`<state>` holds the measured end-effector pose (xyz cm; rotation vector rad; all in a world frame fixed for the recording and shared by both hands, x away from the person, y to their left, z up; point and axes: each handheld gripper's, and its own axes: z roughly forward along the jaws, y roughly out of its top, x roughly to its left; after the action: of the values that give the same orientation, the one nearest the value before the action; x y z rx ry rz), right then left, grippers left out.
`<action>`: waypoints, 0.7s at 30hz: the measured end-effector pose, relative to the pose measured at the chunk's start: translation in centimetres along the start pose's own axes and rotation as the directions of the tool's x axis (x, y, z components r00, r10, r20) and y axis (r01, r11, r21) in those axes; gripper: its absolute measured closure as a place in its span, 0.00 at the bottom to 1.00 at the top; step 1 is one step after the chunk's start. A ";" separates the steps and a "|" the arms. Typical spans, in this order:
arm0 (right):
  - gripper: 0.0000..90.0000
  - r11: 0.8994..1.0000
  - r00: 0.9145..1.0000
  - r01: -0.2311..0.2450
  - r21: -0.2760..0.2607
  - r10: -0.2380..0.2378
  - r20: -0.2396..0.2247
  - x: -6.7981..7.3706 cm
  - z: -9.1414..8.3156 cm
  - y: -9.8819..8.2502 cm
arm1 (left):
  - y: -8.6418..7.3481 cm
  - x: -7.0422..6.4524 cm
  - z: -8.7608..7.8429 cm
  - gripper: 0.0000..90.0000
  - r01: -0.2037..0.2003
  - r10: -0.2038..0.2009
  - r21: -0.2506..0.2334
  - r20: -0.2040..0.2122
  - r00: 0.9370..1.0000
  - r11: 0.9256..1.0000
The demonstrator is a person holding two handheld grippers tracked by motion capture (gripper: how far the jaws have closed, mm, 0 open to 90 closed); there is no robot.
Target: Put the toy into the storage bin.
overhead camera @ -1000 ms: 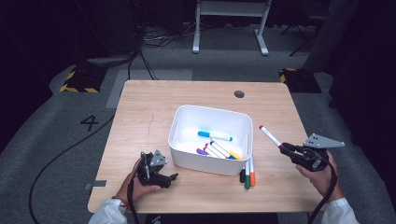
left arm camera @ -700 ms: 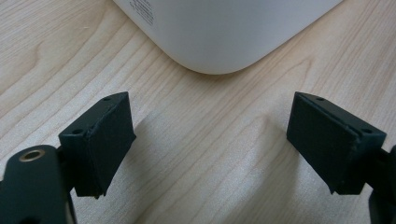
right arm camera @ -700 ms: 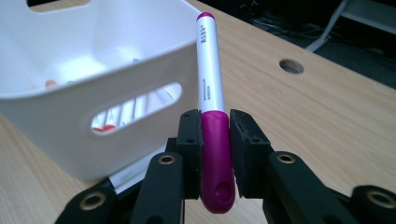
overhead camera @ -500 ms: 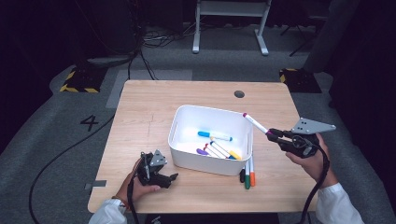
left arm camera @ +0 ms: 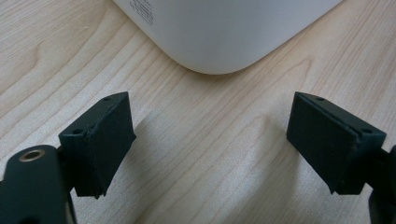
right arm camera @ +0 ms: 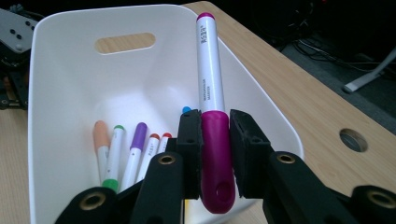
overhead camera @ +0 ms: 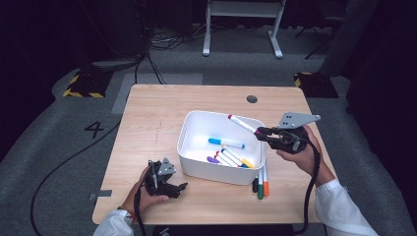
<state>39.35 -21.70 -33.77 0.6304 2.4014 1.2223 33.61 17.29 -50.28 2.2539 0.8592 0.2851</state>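
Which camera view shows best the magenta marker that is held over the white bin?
The right gripper view: the magenta marker stands close up, its cap clamped in the right claw. In the high view the magenta marker looks small above the white bin.

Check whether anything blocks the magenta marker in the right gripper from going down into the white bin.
Nothing visible does. The right gripper holds the magenta marker over the open white bin; the markers inside lie flat on its floor.

Left gripper [overhead camera: 183,186] jaws apart, right gripper [overhead camera: 259,132] jaws clamped
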 end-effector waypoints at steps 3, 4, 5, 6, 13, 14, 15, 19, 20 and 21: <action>0.84 1.000 1.000 0.010 0.015 -0.009 -0.028 0.3 1.3 0.8 | 0.0 0.0 0.0 0.17 0.001 -0.001 0.000 0.001 1.000 1.000; 0.84 1.000 0.999 0.017 0.019 -0.016 -0.038 0.4 1.7 1.0 | 0.0 0.0 0.0 0.17 -0.003 0.003 -0.001 -0.003 1.000 1.000; 0.84 0.999 0.999 0.033 0.025 -0.032 -0.042 0.4 2.2 1.2 | 0.0 0.0 0.0 0.17 0.000 0.000 -0.001 -0.001 1.000 1.000; 0.84 0.999 0.998 0.038 0.034 -0.037 -0.045 0.4 2.6 1.4 | 0.0 0.0 0.0 0.17 0.000 0.000 -0.001 -0.001 1.000 1.000; 0.84 0.991 0.993 0.086 0.107 -0.077 -0.085 1.2 5.4 2.4 | 0.0 0.0 0.0 0.17 -0.003 0.003 -0.001 -0.004 1.000 1.000; 0.84 0.988 0.992 0.095 0.123 -0.083 -0.094 1.3 6.0 2.4 | 0.0 0.0 0.0 0.17 -0.003 0.003 -0.001 -0.004 1.000 1.000; 0.84 0.986 0.992 0.096 0.138 -0.083 -0.096 1.5 6.2 2.4 | 0.0 0.0 0.0 0.17 -0.003 0.003 -0.001 -0.004 1.000 1.000; 0.84 0.973 0.987 0.122 0.198 -0.096 -0.132 1.8 7.4 2.2 | 0.0 0.0 0.0 0.17 -0.007 0.007 -0.001 -0.002 1.000 1.000; 0.84 0.971 0.985 0.126 0.205 -0.099 -0.139 2.0 7.5 2.1 | 0.0 0.0 0.0 0.17 -0.007 0.007 -0.001 -0.001 1.000 1.000; 0.84 0.966 0.982 0.143 0.215 -0.111 -0.153 2.1 7.6 1.9 | 0.0 0.0 0.0 0.17 -0.006 0.006 -0.002 -0.001 1.000 1.000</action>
<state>41.95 -14.56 -36.70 0.4581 2.6771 0.9799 33.60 17.31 -50.28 2.2552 0.8528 0.2901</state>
